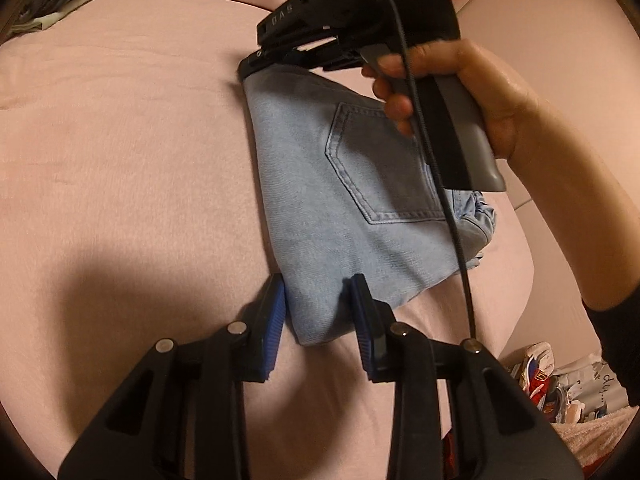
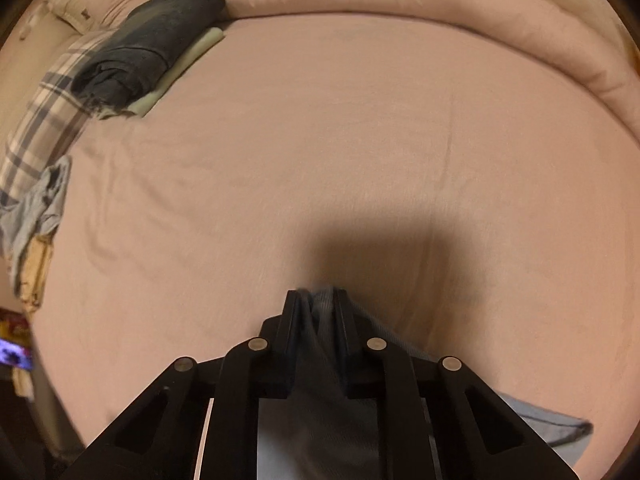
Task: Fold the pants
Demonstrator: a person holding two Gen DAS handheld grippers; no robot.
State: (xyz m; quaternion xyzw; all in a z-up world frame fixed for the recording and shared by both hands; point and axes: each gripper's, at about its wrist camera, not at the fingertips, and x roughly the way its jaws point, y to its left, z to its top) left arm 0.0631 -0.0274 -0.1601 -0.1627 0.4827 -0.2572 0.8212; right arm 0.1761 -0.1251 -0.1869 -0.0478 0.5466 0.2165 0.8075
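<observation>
Denim, pale blue: folded pants (image 1: 352,208) lying on pink bed (image 1: 120,152), back pocket up. Left claw (image 1: 318,312) pinching near corner of fold between blue pads. Right claw (image 1: 256,68) at far corner, gripped by a hand (image 1: 472,92).

From right wrist: right claw (image 2: 318,300) pressed together on bunched denim. Dark folded clothes (image 2: 152,48) well apart, up left.
</observation>
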